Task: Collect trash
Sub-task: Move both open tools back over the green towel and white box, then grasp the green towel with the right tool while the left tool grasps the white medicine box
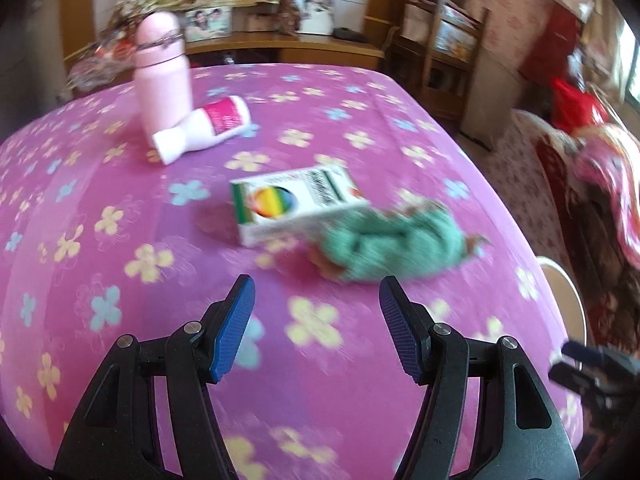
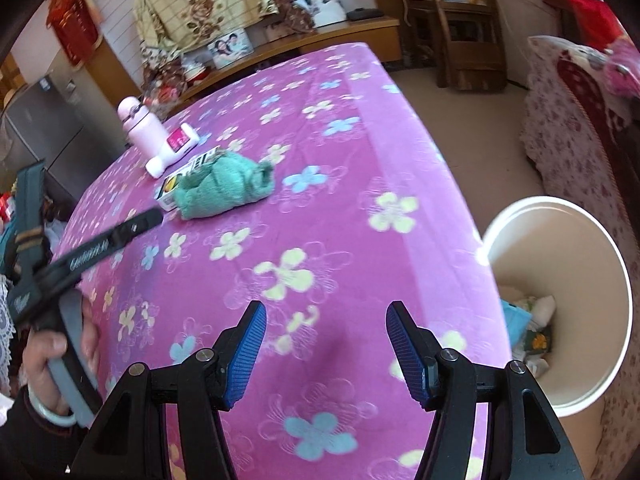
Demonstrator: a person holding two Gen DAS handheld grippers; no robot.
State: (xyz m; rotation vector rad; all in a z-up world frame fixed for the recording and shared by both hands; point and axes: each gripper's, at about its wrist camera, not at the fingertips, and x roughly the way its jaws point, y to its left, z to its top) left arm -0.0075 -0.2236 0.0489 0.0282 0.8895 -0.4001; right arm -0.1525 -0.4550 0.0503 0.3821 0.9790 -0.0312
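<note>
A green cloth (image 2: 226, 188) lies on the pink flowery tabletop (image 2: 320, 140), touching a small box (image 1: 292, 204). A white bin (image 2: 560, 300) with trash inside stands beside the tabletop. The left hand-held gripper (image 1: 316, 330) and right hand-held gripper (image 2: 326, 350) both hang apart, holding nothing.

A pink flower-print cloth covers the table (image 2: 340, 128) in a daylit room. Beyond its far edge runs a low wooden cabinet (image 2: 352, 34) bearing a framed photograph (image 2: 231, 46); a wooden shelf unit (image 2: 464, 20) stands at far right, on beige floor (image 2: 472, 128).
</note>
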